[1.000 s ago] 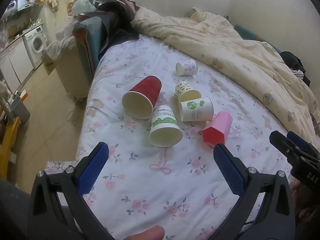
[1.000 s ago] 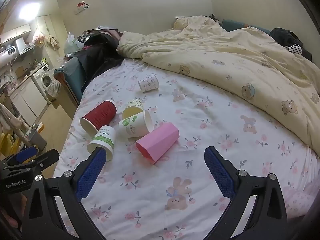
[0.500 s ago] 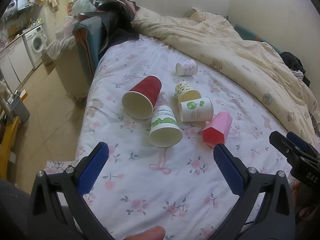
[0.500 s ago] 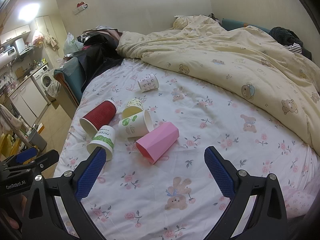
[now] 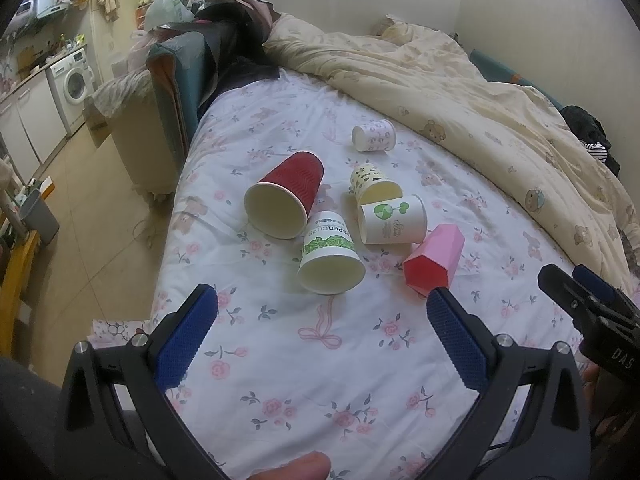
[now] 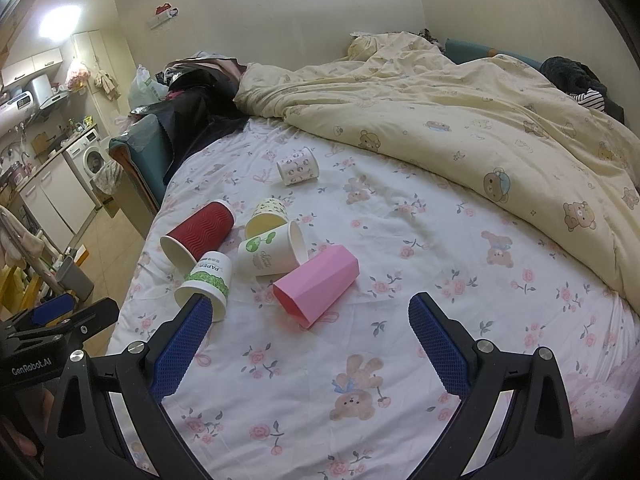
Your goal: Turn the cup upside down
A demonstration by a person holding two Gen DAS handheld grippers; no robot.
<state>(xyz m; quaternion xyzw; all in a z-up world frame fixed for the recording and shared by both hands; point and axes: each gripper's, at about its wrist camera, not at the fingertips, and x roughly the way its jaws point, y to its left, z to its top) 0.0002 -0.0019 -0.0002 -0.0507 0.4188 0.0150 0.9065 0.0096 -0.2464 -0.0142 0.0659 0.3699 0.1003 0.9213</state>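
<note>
Several cups lie on their sides on a floral bedsheet (image 5: 320, 340): a red ribbed cup (image 5: 286, 202), a white cup with a green band (image 5: 330, 258), a white cup with a green tree print (image 5: 394, 220), a yellow patterned cup (image 5: 372, 182), a pink faceted cup (image 5: 434, 260) and a small pink-print cup (image 5: 374, 136) farther back. My left gripper (image 5: 320, 312) is open and empty, short of the cups. My right gripper (image 6: 310, 320) is open and empty, just in front of the pink faceted cup (image 6: 316, 286). The red cup (image 6: 198, 236) also shows there.
A rumpled yellow bear-print duvet (image 6: 460, 128) covers the right and far side of the bed. The bed's left edge drops to a tiled floor (image 5: 80, 220) with a washing machine (image 5: 74, 80) and cabinets. Dark clothes (image 6: 200, 96) are piled at the far left.
Both grippers have edged slightly forward toward the cups. The cups have not moved.
</note>
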